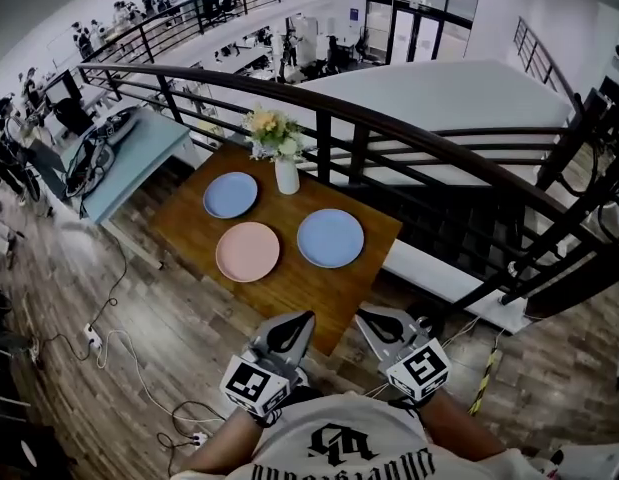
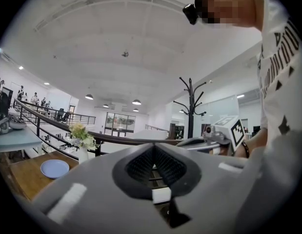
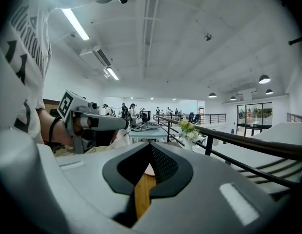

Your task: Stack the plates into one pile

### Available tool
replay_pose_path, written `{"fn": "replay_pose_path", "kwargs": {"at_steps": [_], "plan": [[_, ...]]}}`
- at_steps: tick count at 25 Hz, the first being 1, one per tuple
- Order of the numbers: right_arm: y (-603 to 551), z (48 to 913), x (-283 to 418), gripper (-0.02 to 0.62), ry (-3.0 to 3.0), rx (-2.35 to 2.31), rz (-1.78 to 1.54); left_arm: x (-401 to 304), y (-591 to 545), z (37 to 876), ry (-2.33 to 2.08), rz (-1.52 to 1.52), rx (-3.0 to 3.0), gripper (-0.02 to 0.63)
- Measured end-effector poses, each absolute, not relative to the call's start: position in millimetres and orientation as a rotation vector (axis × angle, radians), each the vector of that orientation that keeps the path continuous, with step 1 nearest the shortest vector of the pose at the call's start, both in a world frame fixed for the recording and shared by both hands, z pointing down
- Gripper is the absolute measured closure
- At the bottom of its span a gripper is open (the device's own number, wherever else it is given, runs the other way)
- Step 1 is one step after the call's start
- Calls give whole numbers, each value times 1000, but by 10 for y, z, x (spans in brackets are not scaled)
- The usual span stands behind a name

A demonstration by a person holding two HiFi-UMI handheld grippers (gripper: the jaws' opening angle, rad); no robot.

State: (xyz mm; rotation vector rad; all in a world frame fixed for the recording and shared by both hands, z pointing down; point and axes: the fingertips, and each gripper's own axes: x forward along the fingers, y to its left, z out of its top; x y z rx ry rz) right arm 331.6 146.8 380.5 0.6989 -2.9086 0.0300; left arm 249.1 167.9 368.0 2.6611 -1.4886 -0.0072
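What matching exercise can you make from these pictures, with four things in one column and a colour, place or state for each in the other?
Things:
1. vase
2. left claw
3. table
4. pink plate

Descriptions:
a. shut, holding nothing
b. brown wood
c. white, at the far edge
d. lies alone, not stacked

Pairs: 1-c, 2-a, 3-b, 4-d

My head view looks steeply down from well above the wooden table (image 1: pixel 301 293). Both gripper views ride low, facing level across the hall. All three share the flower vase (image 1: pixel 287 176); the left one also shows a blue plate (image 2: pixel 54 168).
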Motion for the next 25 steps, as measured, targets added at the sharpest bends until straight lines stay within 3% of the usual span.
{"fn": "replay_pose_path", "kwargs": {"at_steps": [11,25], "plan": [[949,3745,2469,595,-2876,805,41,1652,1191,3600,-1377,25,2739,561],[234,4328,2413,595,-2795,810,141,1464,545,4147,-1358,69,2640,561]]}}
